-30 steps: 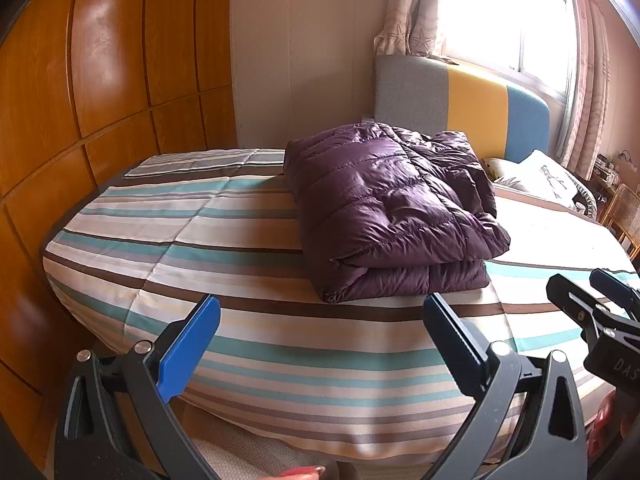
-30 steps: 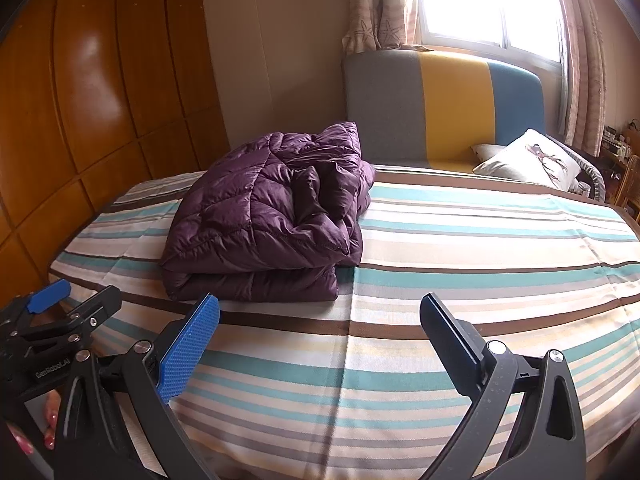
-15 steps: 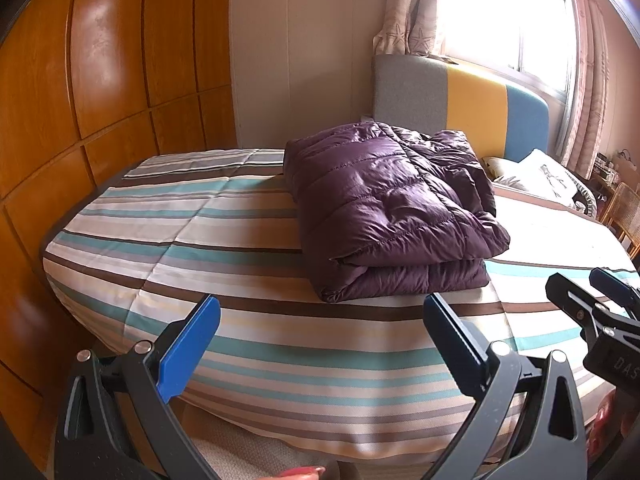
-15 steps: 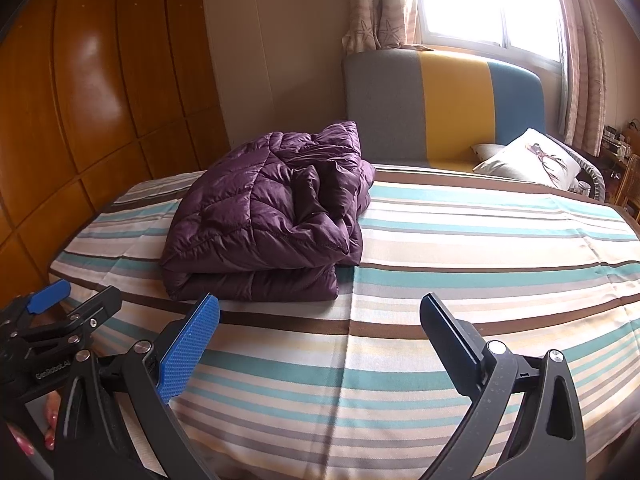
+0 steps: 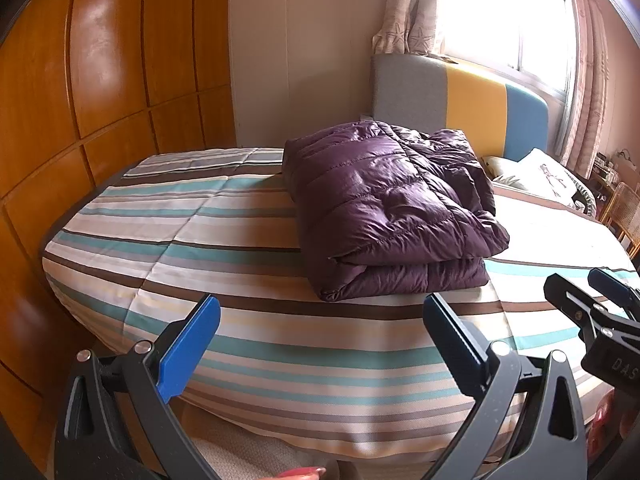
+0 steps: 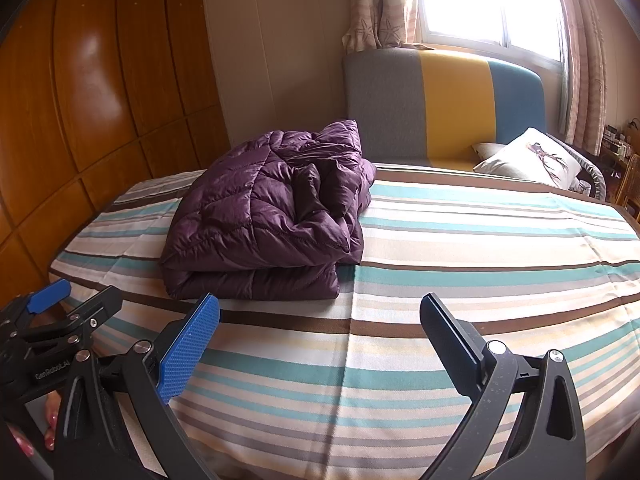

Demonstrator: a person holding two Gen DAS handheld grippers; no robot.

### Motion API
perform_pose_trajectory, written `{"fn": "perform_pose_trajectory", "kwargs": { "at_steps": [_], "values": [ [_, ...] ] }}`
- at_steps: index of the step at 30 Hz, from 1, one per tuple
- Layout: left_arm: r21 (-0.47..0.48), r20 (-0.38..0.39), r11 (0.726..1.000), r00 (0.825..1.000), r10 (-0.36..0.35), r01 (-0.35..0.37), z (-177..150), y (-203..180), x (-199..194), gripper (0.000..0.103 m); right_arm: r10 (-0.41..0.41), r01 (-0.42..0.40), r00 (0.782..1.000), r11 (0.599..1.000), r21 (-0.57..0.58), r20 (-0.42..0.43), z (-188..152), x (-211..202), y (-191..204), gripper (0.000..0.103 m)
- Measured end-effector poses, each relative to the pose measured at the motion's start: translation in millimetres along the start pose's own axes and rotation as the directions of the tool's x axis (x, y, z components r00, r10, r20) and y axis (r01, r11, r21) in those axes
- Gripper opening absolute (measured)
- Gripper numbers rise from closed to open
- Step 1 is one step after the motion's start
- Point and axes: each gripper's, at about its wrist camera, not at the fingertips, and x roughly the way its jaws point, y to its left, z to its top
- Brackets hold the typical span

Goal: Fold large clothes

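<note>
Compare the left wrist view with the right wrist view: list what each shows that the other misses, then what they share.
Only the left wrist view shows the open left gripper head-on and the jacket's smooth left side.

Only the right wrist view shows the open right gripper head-on, the sleeve bunched on top of the jacket, and the bare striped bedspread to its right.

Both show the folded purple puffer jacket lying on the bed, the tricolour headboard, a pillow, the window and the wooden wardrobe.

Left claw (image 5: 320, 344), right claw (image 6: 320, 344) spread wide, empty.
</note>
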Motion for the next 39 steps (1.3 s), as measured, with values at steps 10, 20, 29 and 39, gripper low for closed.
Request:
{"fn": "perform_pose_trajectory", "kwargs": {
  "at_steps": [10,20,29,39],
  "values": [
    [-0.005,-0.009,1.0,1.0,-0.005,0.005,0.0,0.4,0.8,0.101,-0.001,0.001,1.0,1.0,0.003,-0.003,-0.9,0.4,1.2,0.1],
    [0.019,-0.004,1.0,1.0,-0.003,0.004,-1.9,-4.3,-0.3,0.101,-0.002,0.002,1.0,1.0,0.003,-0.008,-1.2,1.1,1.7,0.1],
    [0.002,-0.02,1.0,1.0,-0.023,0.023,-2.2,-2.7,0.3,0.101,0.002,-0.002,1.0,1.0,0.006,-0.019,-2.1,2.9,1.9,0.1],
    [-0.004,-0.036,1.0,0.999,-0.014,0.014,-3.6,-1.5,4.4,0.101,0.006,-0.005,0.999,1.0,0.017,-0.032,-3.4,5.2,0.9,0.1]
  ]
}}
